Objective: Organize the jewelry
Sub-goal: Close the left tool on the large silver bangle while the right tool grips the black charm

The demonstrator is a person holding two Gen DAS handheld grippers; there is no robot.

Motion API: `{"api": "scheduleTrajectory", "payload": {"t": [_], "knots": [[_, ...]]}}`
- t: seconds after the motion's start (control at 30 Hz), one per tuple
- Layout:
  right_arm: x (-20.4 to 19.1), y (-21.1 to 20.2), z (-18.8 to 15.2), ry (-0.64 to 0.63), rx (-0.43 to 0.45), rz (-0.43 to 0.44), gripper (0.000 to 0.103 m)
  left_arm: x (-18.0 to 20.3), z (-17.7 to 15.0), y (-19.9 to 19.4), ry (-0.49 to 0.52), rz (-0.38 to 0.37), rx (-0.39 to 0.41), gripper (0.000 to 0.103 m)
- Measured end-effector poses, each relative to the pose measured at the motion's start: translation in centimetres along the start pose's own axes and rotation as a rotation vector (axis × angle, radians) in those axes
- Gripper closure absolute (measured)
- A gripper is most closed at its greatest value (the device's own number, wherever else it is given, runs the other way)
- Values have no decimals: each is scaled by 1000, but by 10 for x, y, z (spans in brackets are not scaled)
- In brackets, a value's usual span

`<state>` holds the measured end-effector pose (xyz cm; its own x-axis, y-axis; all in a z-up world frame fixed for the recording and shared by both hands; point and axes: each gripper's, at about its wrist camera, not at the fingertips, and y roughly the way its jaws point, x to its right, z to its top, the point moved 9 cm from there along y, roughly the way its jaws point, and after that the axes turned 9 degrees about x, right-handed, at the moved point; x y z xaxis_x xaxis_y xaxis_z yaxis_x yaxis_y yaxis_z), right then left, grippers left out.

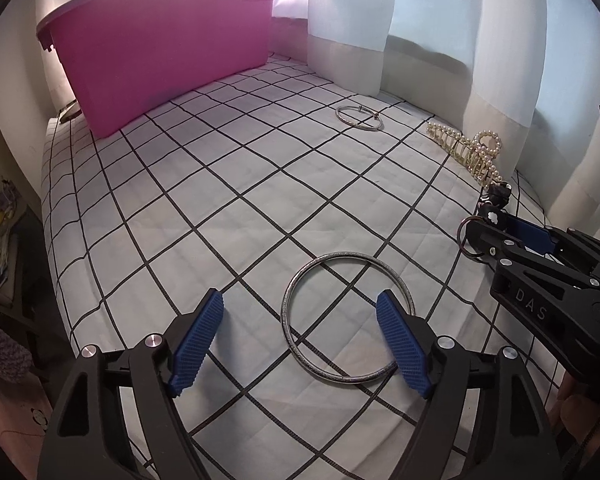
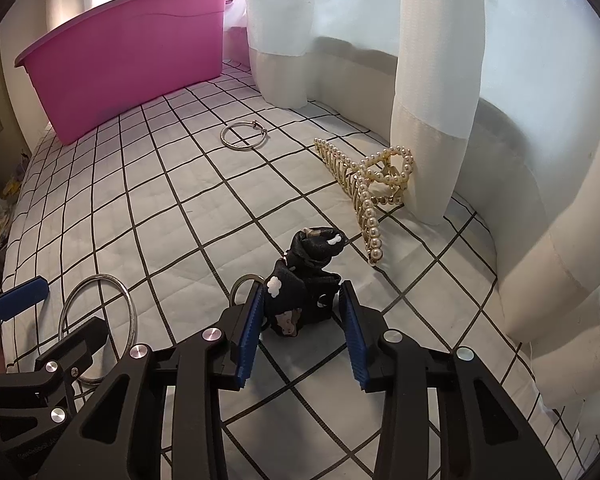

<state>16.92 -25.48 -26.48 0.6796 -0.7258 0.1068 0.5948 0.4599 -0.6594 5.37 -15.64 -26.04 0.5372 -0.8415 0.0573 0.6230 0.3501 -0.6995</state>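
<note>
The left tool (image 1: 300, 322) stands spread over a large silver bangle (image 1: 346, 318) lying flat on the checked bedsheet (image 1: 220, 200); its right pad sits inside the ring, pinching nothing. The right tool (image 2: 300, 308) brackets a black keychain charm (image 2: 300, 280), though whether both pads press it is unclear. A smaller bangle (image 2: 242, 135) and pearl hair claw (image 2: 370, 188) lie beyond, near the pink tub (image 2: 132, 52).

The middle of the checked bed (image 1: 228, 200) is wide and bare, so a hand-held gripper can slide through there. The big pink tub (image 1: 160, 40) blocks the far left corner. White curtains (image 2: 432, 120) hang down along the right side. A pearl hair clip (image 2: 364, 184) lies just beside the curtains, and a small silver ring (image 2: 242, 136) lies near the tub.
</note>
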Motion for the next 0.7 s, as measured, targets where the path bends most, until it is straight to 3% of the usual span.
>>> {"api": "scheduleTrajectory", "payload": {"t": [0.27, 0.33, 0.6, 0.7], "knots": [[-1, 1, 0, 4, -2, 7, 66, 3, 5, -12, -15, -34, 44, 18], [-2, 0, 0, 7, -2, 9, 66, 6, 6, -14, -14, -50, 52, 13], [-3, 0, -1, 12, -6, 16, 66, 24, -3, -4, 42, -81, -6, 12], [-3, 0, -1, 13, -6, 16, 66, 26, -8, 0, 69, -59, -21, 11]]}}
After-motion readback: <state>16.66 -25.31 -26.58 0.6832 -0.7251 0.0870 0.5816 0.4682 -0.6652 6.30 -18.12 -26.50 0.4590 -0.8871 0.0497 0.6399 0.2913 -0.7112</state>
